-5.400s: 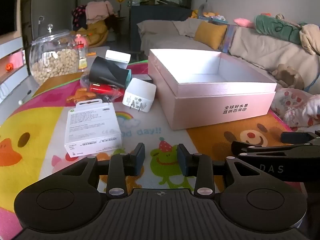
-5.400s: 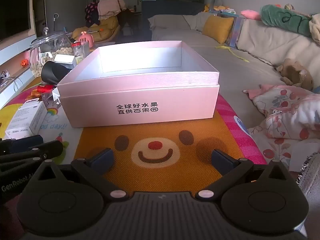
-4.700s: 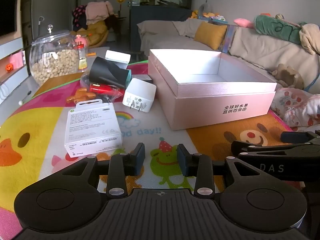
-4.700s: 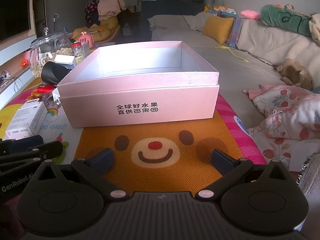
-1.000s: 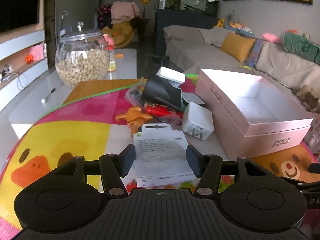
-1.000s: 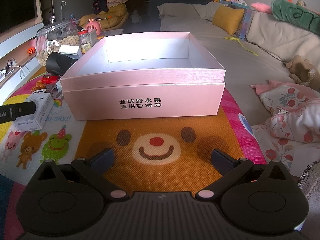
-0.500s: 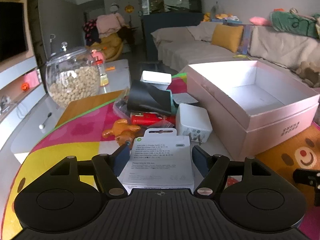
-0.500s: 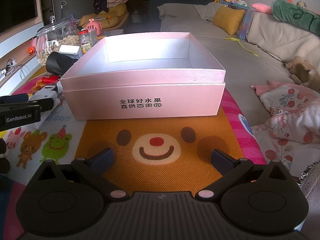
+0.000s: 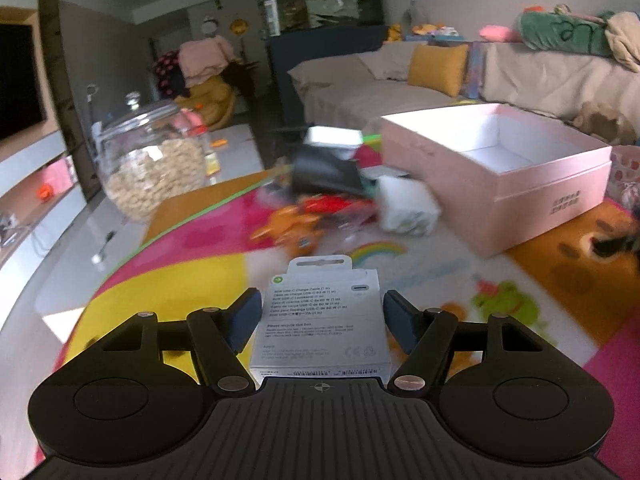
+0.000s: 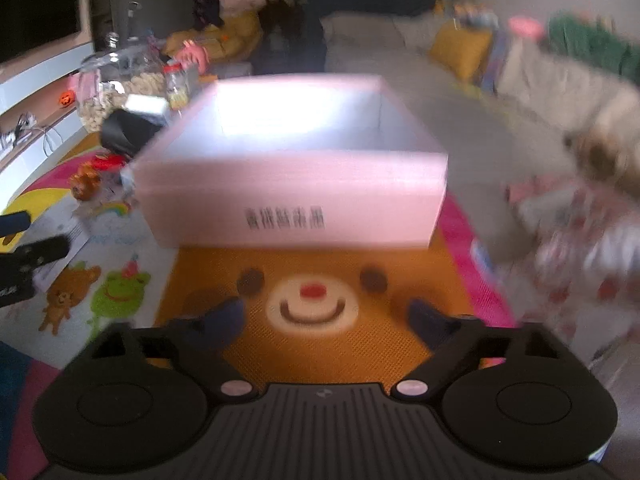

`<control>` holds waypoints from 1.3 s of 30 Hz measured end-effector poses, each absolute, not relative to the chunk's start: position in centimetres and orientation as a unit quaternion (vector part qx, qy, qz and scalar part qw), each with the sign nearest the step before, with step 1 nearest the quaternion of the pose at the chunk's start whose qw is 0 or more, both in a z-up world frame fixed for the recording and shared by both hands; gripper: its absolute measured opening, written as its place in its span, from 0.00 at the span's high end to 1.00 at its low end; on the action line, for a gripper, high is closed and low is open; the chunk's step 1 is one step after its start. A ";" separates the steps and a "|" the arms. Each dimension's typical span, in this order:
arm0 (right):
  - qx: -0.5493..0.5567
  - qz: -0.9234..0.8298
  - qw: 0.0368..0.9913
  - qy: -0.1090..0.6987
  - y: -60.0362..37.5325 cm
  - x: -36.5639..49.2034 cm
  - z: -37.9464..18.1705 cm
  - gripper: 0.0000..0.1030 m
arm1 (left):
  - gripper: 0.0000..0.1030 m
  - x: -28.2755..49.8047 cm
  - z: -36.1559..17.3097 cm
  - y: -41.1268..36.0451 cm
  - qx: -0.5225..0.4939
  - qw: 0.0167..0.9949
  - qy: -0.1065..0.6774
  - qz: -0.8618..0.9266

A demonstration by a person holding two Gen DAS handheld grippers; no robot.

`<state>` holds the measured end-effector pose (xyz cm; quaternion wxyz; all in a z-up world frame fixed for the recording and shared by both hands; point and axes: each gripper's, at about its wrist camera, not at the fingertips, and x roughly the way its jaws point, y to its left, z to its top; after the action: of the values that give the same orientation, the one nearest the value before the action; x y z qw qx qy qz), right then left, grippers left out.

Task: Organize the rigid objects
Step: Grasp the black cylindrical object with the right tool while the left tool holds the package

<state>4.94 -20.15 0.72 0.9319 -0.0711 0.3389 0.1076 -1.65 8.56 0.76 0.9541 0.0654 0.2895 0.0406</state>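
A white cable box (image 9: 322,320) sits between the fingers of my left gripper (image 9: 322,316), whose blue pads lie against its two long sides. It stays sharp while the mat behind it blurs, so it moves with the gripper. An open pink box (image 9: 540,200) stands to the right on the mat, with nothing visible inside. In the right wrist view the pink box (image 10: 280,184) is straight ahead. My right gripper (image 10: 326,320) hovers over the orange bear patch; its jaws are closing with nothing between them. The left gripper (image 10: 24,256) shows at that view's left edge.
A cluster lies left of the pink box: a white charger (image 9: 408,208), a black cylinder (image 9: 324,168), a red item (image 9: 332,204) and an orange toy (image 9: 288,228). A glass jar of nuts (image 9: 152,168) stands at the back left. A sofa with cushions (image 9: 440,64) runs behind.
The left gripper widened, moved forward around the white cable box and now has it between its pads. The right gripper's jaws have narrowed, and its view has shifted and blurred.
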 end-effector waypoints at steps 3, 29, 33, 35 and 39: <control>-0.108 0.131 0.958 0.229 -18.4 3.0 5.0 0.17 | 0.29 -2.4 1.0 10.9 0.019 0.958 0.283 0.052; -0.161 0.315 0.825 0.440 3.2 20.5 4.2 0.22 | 0.29 -3.5 0.7 12.6 -0.059 0.964 0.255 0.039; -0.112 0.378 0.788 0.473 2.4 19.3 5.4 0.25 | 0.29 -3.5 0.7 12.7 -0.062 0.964 0.254 0.038; -0.135 0.374 0.798 0.454 3.0 18.6 5.6 0.25 | 0.29 -3.5 0.7 12.5 -0.059 0.964 0.255 0.039; -0.166 0.326 0.827 0.427 4.4 18.8 4.8 0.25 | 0.29 -3.5 0.7 12.2 -0.052 0.964 0.256 0.042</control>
<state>18.79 4.40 4.78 0.8270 -0.1660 0.4267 0.3262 -3.50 12.24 0.71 0.9645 -0.0519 0.2557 0.0416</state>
